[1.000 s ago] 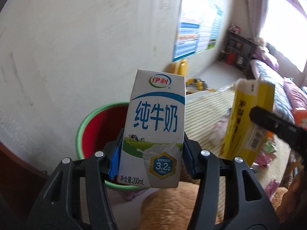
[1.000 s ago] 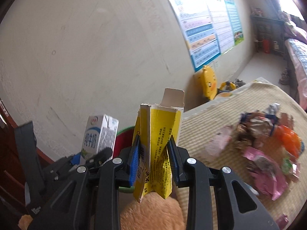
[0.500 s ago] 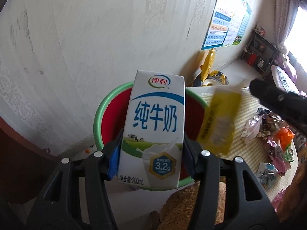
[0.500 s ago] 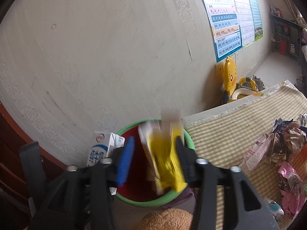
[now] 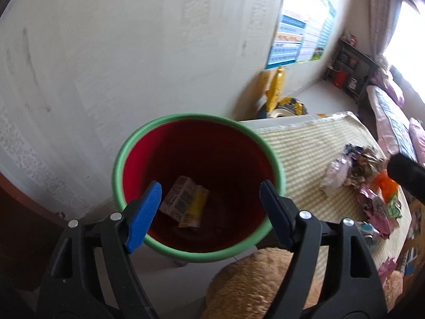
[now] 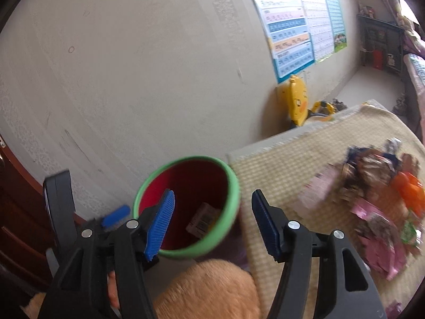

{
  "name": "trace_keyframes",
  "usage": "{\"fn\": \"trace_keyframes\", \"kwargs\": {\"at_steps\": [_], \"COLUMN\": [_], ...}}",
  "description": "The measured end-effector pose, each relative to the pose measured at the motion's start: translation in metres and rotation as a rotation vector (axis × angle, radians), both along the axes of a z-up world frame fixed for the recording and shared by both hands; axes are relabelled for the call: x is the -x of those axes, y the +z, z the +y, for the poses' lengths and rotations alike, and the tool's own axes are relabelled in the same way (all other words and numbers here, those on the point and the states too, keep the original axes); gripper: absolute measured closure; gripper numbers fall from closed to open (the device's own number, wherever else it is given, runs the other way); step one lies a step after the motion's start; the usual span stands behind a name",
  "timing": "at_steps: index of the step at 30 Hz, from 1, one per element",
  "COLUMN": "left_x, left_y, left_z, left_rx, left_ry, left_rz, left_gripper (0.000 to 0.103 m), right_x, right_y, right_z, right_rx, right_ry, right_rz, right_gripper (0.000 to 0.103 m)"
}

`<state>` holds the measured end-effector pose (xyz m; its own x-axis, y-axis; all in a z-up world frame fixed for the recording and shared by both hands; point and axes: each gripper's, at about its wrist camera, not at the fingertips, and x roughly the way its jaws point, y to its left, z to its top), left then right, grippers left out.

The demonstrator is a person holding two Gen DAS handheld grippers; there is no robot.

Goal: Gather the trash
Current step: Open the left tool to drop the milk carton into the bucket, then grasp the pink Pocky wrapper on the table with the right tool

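Observation:
A red bin with a green rim stands on the floor by the wall. At its bottom lie the white milk carton and the yellow carton, side by side. My left gripper hangs over the bin mouth, its jaws opening with nothing between them. My right gripper is open and empty over the bin's right rim. A pile of wrappers lies on the checked mat to the right.
The wall is close behind the bin. A yellow duck-shaped toy seat stands by the wall past the mat. A fuzzy tan thing fills the bottom edge of both views. Dark wooden furniture sits at the far left.
Both grippers opened and let go: the yellow carton fell from the right one, then the milk carton from the left. Both cartons now lie in the bin.

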<state>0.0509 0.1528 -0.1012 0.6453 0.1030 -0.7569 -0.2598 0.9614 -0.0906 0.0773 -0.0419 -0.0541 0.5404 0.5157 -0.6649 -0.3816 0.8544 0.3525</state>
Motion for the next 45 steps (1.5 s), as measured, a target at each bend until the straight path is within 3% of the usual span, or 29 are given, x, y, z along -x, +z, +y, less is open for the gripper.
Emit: {"fn": "trace_keyframes", "kwargs": {"at_steps": [7, 15, 20, 27, 30, 33, 35, 38, 41, 45], "left_x": [0.001, -0.002, 0.001, 0.009, 0.008, 0.006, 0.007, 0.005, 0.004, -0.011], "left_y": [0.011, 0.011, 0.01, 0.004, 0.002, -0.003, -0.006, -0.015, -0.024, -0.041], "left_z": [-0.048, -0.108, -0.141, -0.179, -0.187, -0.195, -0.2, -0.209, -0.217, -0.23], "left_rx": [0.001, 0.018, 0.021, -0.026, -0.015, -0.008, -0.003, -0.003, -0.005, 0.045], "left_ry": [-0.116, -0.276, -0.364, -0.445, -0.457, -0.475, -0.486, -0.51, -0.53, -0.54], "left_rz": [-0.013, 0.025, 0.044, 0.062, 0.073, 0.09, 0.099, 0.12, 0.146, 0.204], "left_gripper": [0.026, 0.026, 0.023, 0.02, 0.019, 0.018, 0.018, 0.018, 0.018, 0.018], "right_x": [0.024, 0.071, 0.088, 0.084, 0.085, 0.086, 0.084, 0.084, 0.083, 0.076], "right_y": [-0.003, -0.059, -0.097, -0.127, -0.131, -0.129, -0.131, -0.133, -0.116, -0.093], "right_z": [-0.1, -0.209, -0.22, -0.202, -0.202, -0.204, -0.209, -0.221, -0.234, -0.239], "right_rx": [0.091, 0.112, 0.052, 0.114, 0.118, 0.106, 0.055, -0.021, -0.059, 0.019], "right_ry": [-0.179, -0.425, -0.422, -0.354, -0.352, -0.35, -0.347, -0.352, -0.366, -0.393], "right_rz": [0.036, 0.28, 0.425, 0.524, 0.508, 0.485, 0.503, 0.502, 0.422, 0.309], "right_gripper": [0.04, 0.03, 0.025, 0.018, 0.016, 0.029, 0.095, 0.098, 0.102, 0.103]}}
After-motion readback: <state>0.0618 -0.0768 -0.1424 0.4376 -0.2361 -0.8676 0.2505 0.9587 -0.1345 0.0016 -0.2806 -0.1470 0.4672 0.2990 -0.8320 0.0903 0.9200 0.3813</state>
